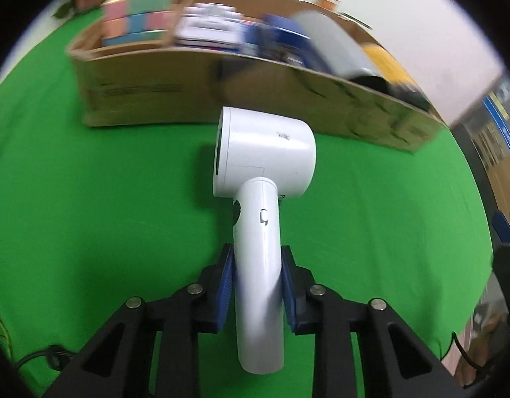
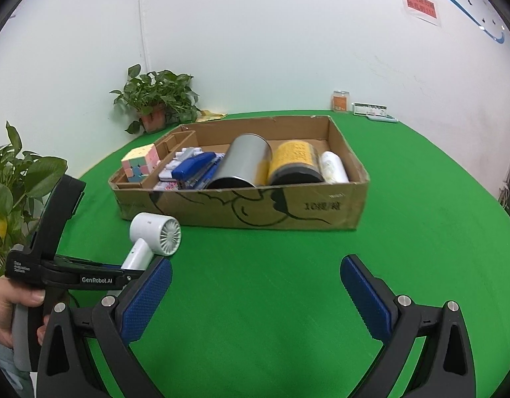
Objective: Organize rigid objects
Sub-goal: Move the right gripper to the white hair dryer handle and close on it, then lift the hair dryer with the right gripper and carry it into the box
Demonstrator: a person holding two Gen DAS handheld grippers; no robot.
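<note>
From your left wrist, the left tongs [image 1: 256, 285] have closed onto the handle of the white hair dryer [image 1: 263, 195]; both blue pads [image 1: 225, 285] sit against its sides with no gap showing. Its long axis runs straight away from you toward 12 o'clock, the barrel crossing at the far end with its dark opening facing 9 o'clock. The cardboard box [image 1: 195, 99] lies beyond it across 11 to 2 o'clock, its near wall standing between dryer and interior, so in my judgement you must lift over that wall before going forward. Inside, blurred, you can make out a pastel cube [image 1: 135, 21] at 11 o'clock and a silver can [image 1: 334, 46] at 1 o'clock. From your right wrist, the right tongs [image 2: 255, 295] stand wide apart and hold nothing, only green tabletop [image 2: 288, 282] between the fingers. The dryer sits at 10 o'clock, fan grille turned toward you, handle gripped by the other tongs, so your left hand [image 2: 9, 308] owns this piece. The box fills 11 to 1 o'clock: cube in the left compartment, a blue stapler [image 2: 195, 167], the silver can, a yellow can [image 2: 296, 161] and a white bottle [image 2: 334, 167] lying side by side. Free room looks scarce; the back strip behind the cans seems the likeliest gap. A potted plant [image 2: 157, 99] stands behind the box, clear of your path.
</note>
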